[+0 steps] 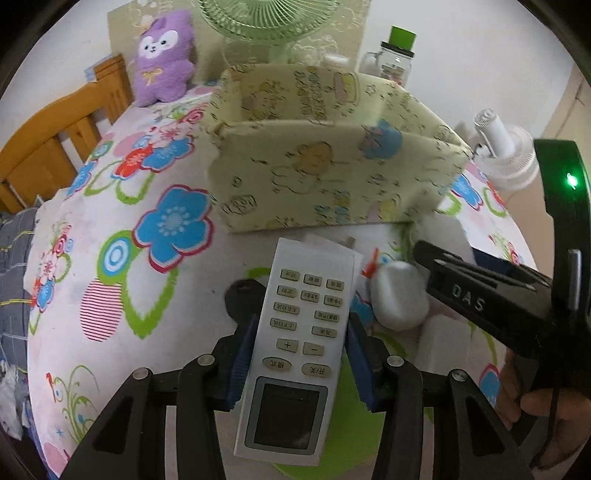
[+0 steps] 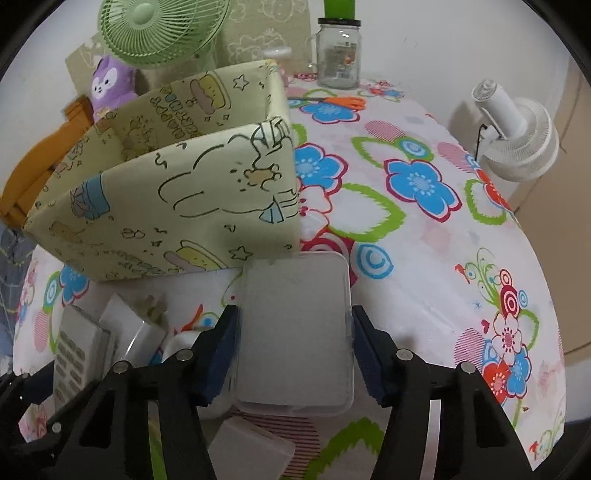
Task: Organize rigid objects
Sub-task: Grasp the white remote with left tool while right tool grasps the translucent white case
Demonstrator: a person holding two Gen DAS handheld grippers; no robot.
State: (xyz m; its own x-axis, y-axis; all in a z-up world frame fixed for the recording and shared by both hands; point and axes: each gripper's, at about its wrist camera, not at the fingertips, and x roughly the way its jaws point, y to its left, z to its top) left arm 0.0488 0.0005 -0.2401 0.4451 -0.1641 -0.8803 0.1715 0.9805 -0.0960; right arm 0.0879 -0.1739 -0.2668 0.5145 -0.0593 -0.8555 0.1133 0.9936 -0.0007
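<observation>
My left gripper (image 1: 298, 363) is shut on a white remote control (image 1: 295, 347), its keypad facing up, just in front of the pale yellow fabric storage box (image 1: 332, 177). My right gripper (image 2: 293, 354) is shut on a frosted clear plastic case (image 2: 295, 332), held close to the box's near right corner (image 2: 177, 199). The right gripper also shows in the left wrist view (image 1: 480, 291) at the right. The remote shows in the right wrist view (image 2: 79, 354) at lower left.
On the floral tablecloth (image 1: 122, 229) lie a black key (image 1: 240, 299), a white earbud case (image 1: 399, 295), a white charger (image 2: 136, 321) and another small clear case (image 2: 255, 450). Behind stand a green fan (image 2: 162, 29), purple plush (image 1: 164, 55), glass jar (image 2: 338, 51), orange scissors (image 2: 332, 101) and white fan (image 2: 517, 136).
</observation>
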